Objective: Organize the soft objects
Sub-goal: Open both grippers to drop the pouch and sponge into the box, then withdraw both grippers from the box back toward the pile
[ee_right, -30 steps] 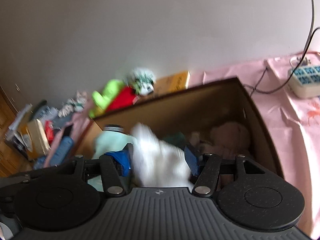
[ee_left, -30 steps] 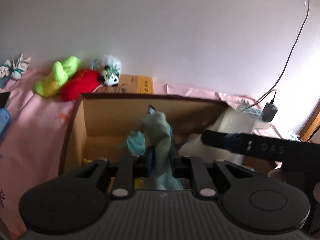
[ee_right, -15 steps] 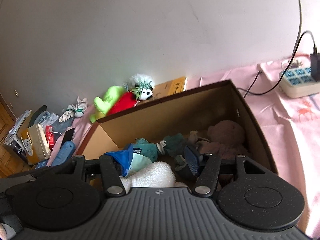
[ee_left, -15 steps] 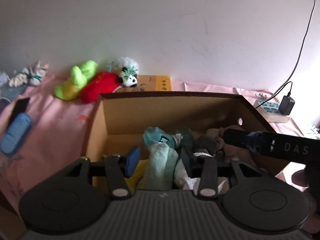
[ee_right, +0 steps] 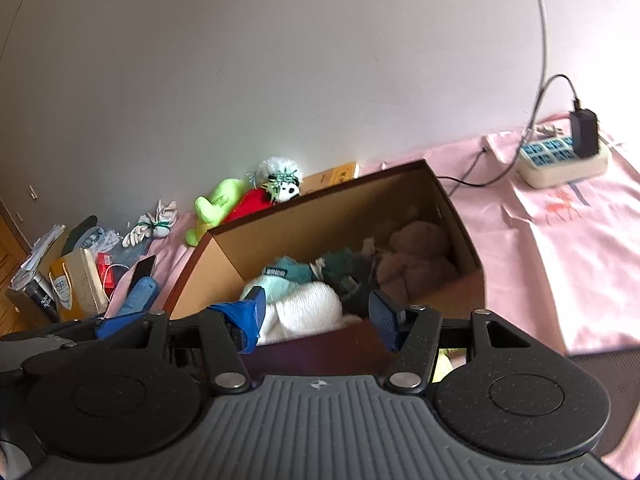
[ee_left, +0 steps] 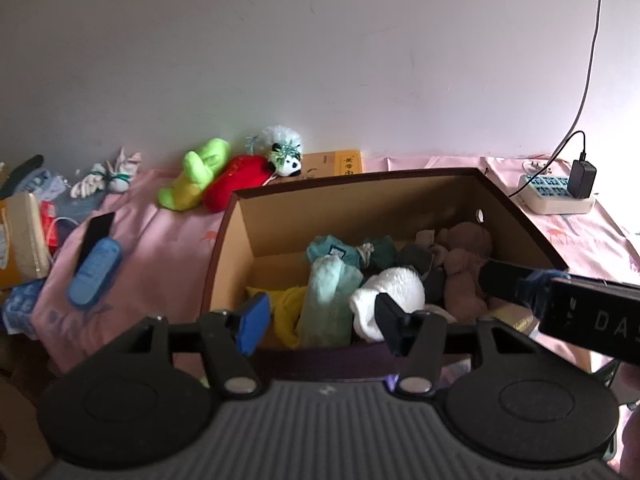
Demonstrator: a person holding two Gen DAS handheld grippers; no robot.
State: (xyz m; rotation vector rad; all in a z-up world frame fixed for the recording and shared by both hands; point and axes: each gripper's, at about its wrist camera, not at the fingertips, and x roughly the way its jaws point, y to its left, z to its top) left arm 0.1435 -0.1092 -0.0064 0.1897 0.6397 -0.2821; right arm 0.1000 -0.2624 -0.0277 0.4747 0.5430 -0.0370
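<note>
Left hand-held gripper [ee_left: 320,316] empty, mint sock [ee_left: 326,300] beyond

A plain pale wall [ee_left: 320,60] – daylit – rises behind a surface draped in pink cloth [ee_right: 560,240].

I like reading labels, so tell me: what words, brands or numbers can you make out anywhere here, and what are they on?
"DA", cut off by the picture edge: white letters on the other tongs' black arm.
Yellow book by the wall: dark characters, too small to read.
Teal sock in the box: label print, blurred.
Yellow packet at far left: print unreadable.
</note>
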